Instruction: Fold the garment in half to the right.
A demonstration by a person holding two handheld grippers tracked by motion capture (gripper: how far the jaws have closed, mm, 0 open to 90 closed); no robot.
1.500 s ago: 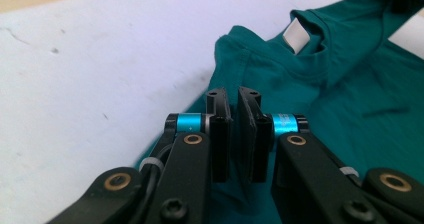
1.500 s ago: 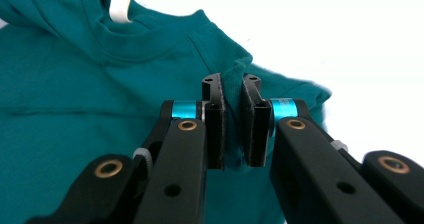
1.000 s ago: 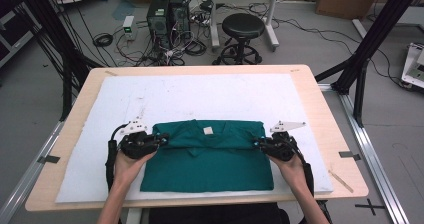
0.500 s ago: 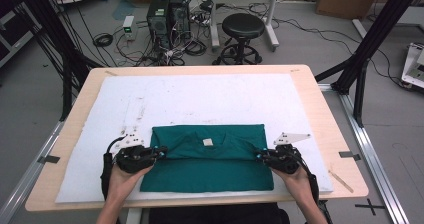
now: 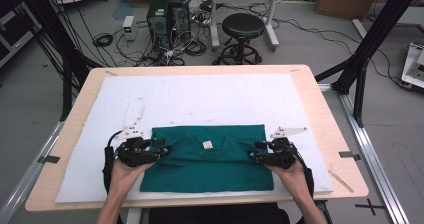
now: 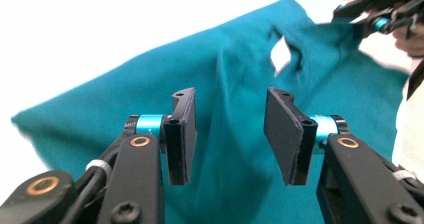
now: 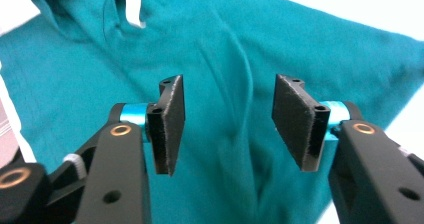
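A folded teal-green garment (image 5: pixel 207 159) lies flat on the near half of a white padded mat (image 5: pixel 200 99) that covers a light wooden table (image 5: pixel 335 129). Its long axis runs left to right, parallel to the near table edge; the neckline, marked by a small white label (image 5: pixel 207 144), sits at mid-width and opens toward the far side. The cloth is a soft, matte knit with shallow creases, its outline roughly rectangular with straight folded edges. The left gripper (image 5: pixel 161 151), held in the person's left hand (image 5: pixel 125 171), rests at the garment's left edge; in the left gripper view its two black, flat-padded jaws stand wide apart over the cloth with nothing between them. The right gripper (image 5: pixel 252 153), held in the right hand (image 5: pixel 290 171), rests at the right edge; the right gripper view likewise shows its jaws parted widely above the fabric and gripping nothing. Beyond the table stand a black round stool (image 5: pixel 243 26) and computer towers (image 5: pixel 167 14) among floor cables.
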